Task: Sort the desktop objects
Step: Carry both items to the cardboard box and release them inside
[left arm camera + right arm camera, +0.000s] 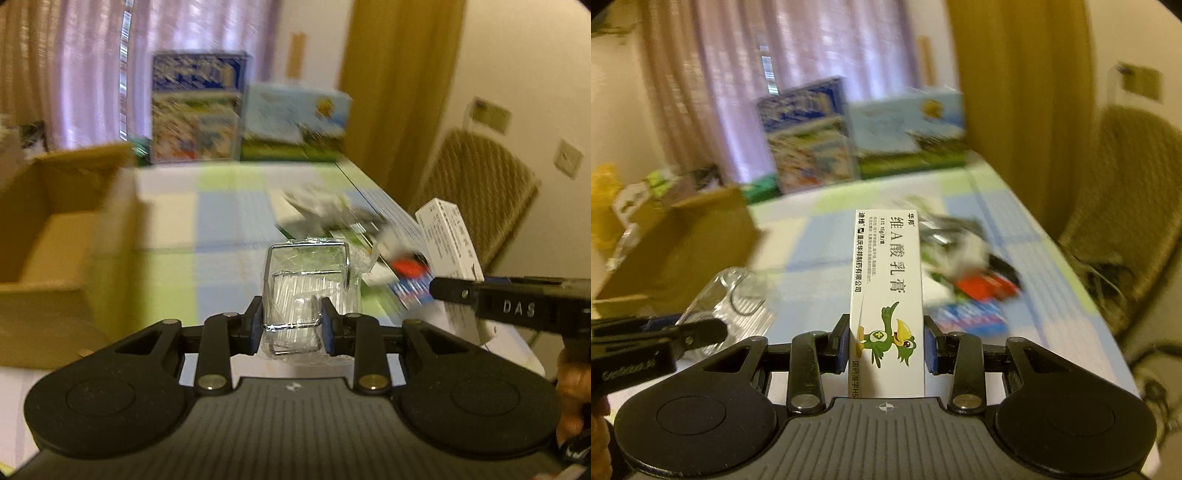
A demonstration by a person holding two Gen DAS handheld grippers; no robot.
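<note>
Left gripper (291, 326): closed on the clear packet (306, 288), blue pads pressed against its lower sides; carried above the table, just right of the cardboard box.
Clear packet: transparent wrap around thin metal wire loops; probably light, crinkly and slippery, so likely to twist or slide out. Best held low across the wire frame, not by the loose film.
Right gripper (886, 349): closed on the white carton (886, 291), pads on its two long narrow sides near the printed bird; well right of the cardboard box.
White carton: slim medicine box standing on end, pointing away from the camera; light and stiff, though thin walls could dent under a hard squeeze. Grip near the bottom leaves a long free end, so may tip.
Remaining pile (964, 258): blurred packets in red, blue, green and white, on the checked tablecloth (221, 206), far right of the cardboard box; single items too smeared to name.
Cardboard box (62, 229): open-topped, at the table's left; likely drop point.
Far edge: two picture boxes (199, 107) upright beyond the cardboard box.
</note>
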